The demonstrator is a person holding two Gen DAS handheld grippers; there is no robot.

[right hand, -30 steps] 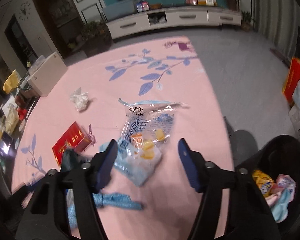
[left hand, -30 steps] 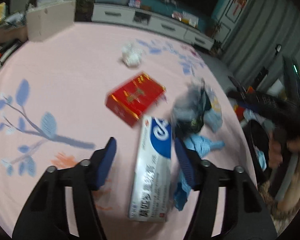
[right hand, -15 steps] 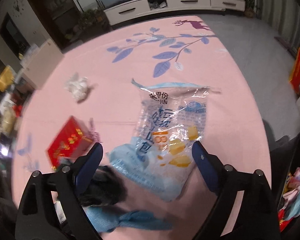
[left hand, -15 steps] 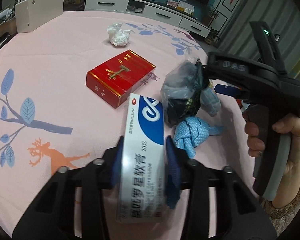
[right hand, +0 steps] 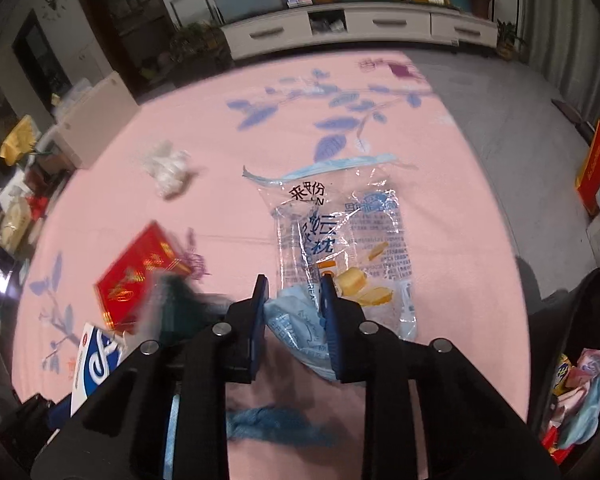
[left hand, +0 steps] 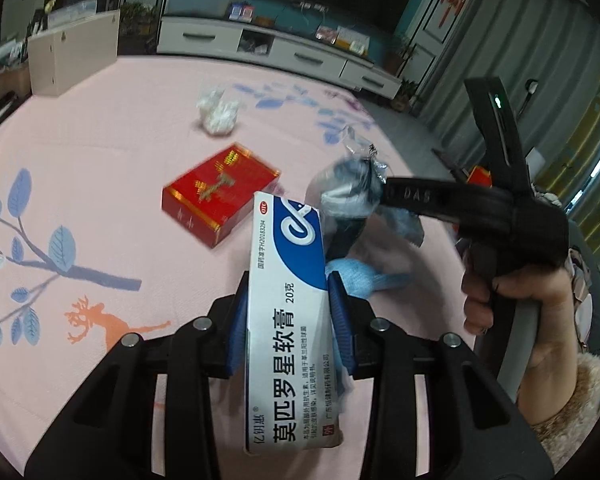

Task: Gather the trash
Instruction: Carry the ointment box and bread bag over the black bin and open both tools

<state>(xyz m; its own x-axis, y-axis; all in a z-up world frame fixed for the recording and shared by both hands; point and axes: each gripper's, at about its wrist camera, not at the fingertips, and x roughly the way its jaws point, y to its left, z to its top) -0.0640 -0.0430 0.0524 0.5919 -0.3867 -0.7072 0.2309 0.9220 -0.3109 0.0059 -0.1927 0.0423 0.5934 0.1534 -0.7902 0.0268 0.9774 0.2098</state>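
Left wrist view, grip: the left gripper (left hand: pixel 288 312) has its jaws pinching the ointment box (left hand: pixel 288 320) across its narrow width, with most of the carton's printed face running back between the fingers.
Left wrist view, surroundings: beyond the jaws and to their left lies the red box (left hand: pixel 220 196) on the pink tablecloth (left hand: pixel 100 160); the crumpled tissue (left hand: pixel 218 114) sits well beyond it.
Right wrist view, grip: the right gripper (right hand: pixel 294 312) has its jaws closed on the near crumpled end of the clear snack wrapper (right hand: pixel 340 240); the rest stretches ahead of the tips.
Right wrist view, bin: the trash bin (right hand: pixel 580 320) is right of the jaws (already holding wrappers).
Risk: thin film may slide out of the pinch when lifted; the long carton could pivot between the pads if swung quickly.
Change: a second ago both pairs of jaws stood spread around these items; now each is clamped.
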